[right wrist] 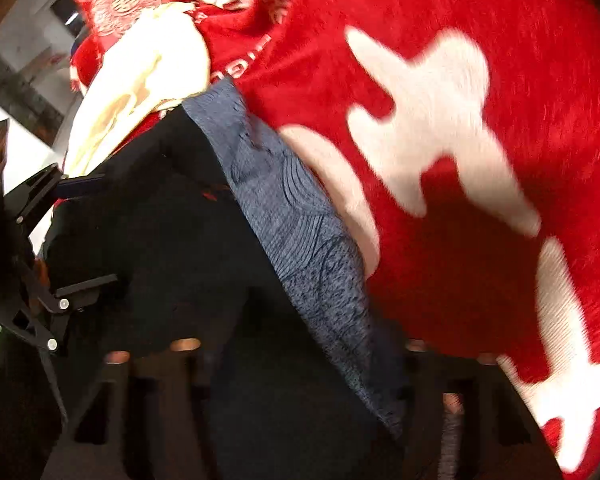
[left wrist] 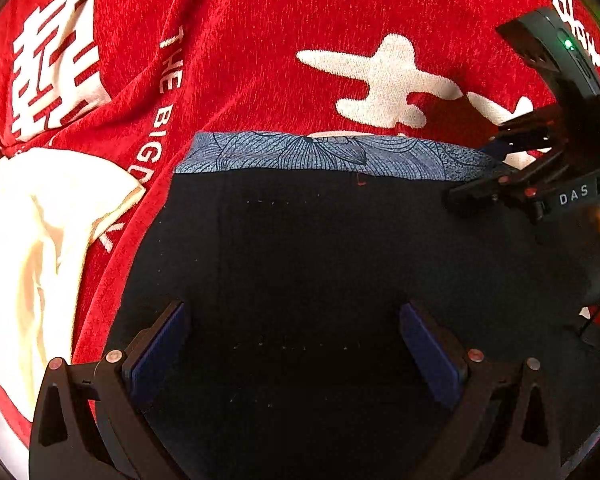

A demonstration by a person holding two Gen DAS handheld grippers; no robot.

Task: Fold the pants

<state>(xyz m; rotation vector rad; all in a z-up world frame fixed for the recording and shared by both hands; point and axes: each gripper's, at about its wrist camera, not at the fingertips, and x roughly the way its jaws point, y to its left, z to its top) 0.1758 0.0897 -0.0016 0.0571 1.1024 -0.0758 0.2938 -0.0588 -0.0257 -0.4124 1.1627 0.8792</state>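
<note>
Black pants (left wrist: pixel 300 260) flat on red blanket (left wrist: pixel 260 60), patterned waistband (left wrist: pixel 320 154) along far edge, running side to side. Left tool (left wrist: pixel 292 344) spread over pants, pinching nothing. Right tool (left wrist: pixel 480 172) at waistband's right end, nearer it; grip undeterminable, own view blurred

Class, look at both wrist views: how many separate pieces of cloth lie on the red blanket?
2. The dark pants with a blue patterned waistband lie in the middle, under both grippers. A cream cloth lies bunched beside them, at the left of the left wrist view. More may be hidden.
</note>
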